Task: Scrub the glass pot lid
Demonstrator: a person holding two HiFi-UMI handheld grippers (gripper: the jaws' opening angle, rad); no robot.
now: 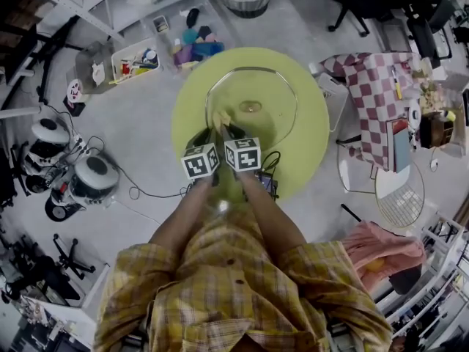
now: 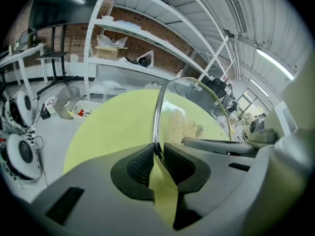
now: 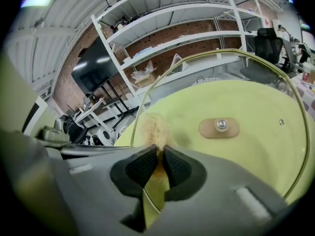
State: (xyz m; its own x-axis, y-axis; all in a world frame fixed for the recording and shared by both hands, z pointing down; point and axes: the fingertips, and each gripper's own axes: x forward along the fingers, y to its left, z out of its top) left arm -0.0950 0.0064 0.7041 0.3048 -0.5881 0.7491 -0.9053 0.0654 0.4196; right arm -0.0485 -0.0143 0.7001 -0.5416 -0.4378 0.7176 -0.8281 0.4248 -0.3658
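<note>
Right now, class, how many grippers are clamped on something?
2. The left gripper grips the glass lid by its rim; the right gripper grips a tan scrub pad pressed against that lid.

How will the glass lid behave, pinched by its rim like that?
Likely stiff: the lid holds its shape with only the left claw shut on its metal rim. Probably slippery: smooth metal and glass in a narrow pinch, so it may pivot when the scrubber in the right claw presses. Glass, so fragile if dropped.
</note>
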